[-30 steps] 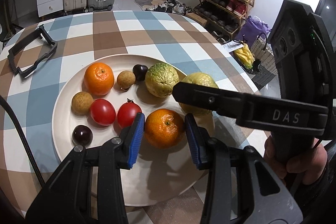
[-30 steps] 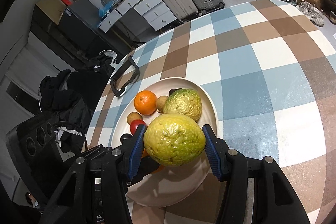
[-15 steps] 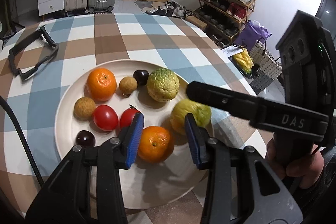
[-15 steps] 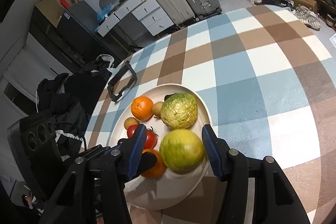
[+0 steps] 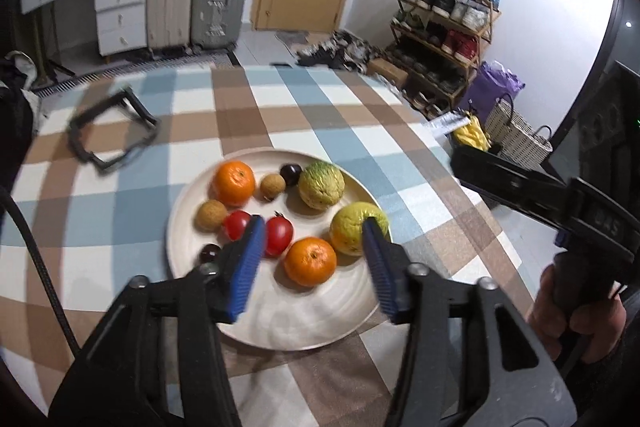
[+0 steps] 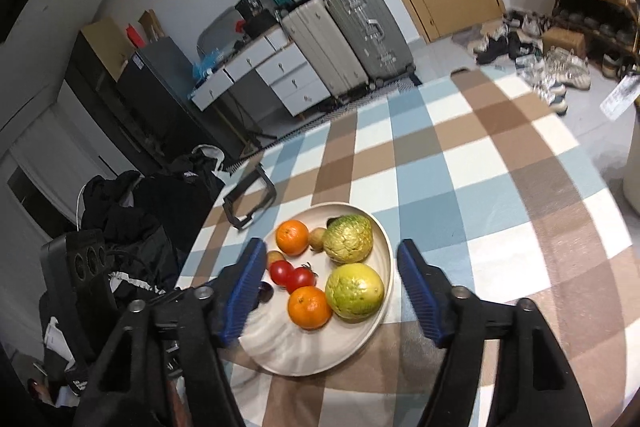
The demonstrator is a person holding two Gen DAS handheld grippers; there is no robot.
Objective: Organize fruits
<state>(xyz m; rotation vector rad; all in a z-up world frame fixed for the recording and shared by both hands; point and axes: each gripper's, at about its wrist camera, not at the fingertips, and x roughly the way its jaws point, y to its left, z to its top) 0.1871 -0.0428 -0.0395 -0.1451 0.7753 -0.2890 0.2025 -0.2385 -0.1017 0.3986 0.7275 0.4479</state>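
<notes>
- The left gripper (image 5: 314,269) is hovering over the near part of the plate (image 5: 280,323); its fingers (image 5: 246,267) are standing moderately apart and are opening, gripping nothing.
- An orange (image 5: 310,261) is lying on the plate below the gap between these fingers, apart from both pads.
- The right gripper (image 6: 332,293) is hovering above the same plate; its fingers (image 6: 418,293) are spread wide and are opening, clasping nothing.
- A yellow-green citrus (image 6: 354,291) is resting on the plate near its right rim, touching neither pad.
- A second, bumpy green-yellow fruit (image 6: 347,238) is sitting just behind it.
- Also lying on the plate: a second orange (image 5: 234,183), two red tomatoes (image 5: 278,235) side by side, two small brown fruits (image 5: 210,215) and two dark round fruits (image 5: 291,174).
- All fruit is sitting inside the plate, which is standing on the checked cloth of the bench (image 5: 360,139).
- A black frame-shaped object (image 5: 110,133) is lying on the bench, well apart from the plate at the far left.
- A person's hand (image 5: 576,319) is clasping the right gripper's handle at the right edge of the left wrist view.
</notes>
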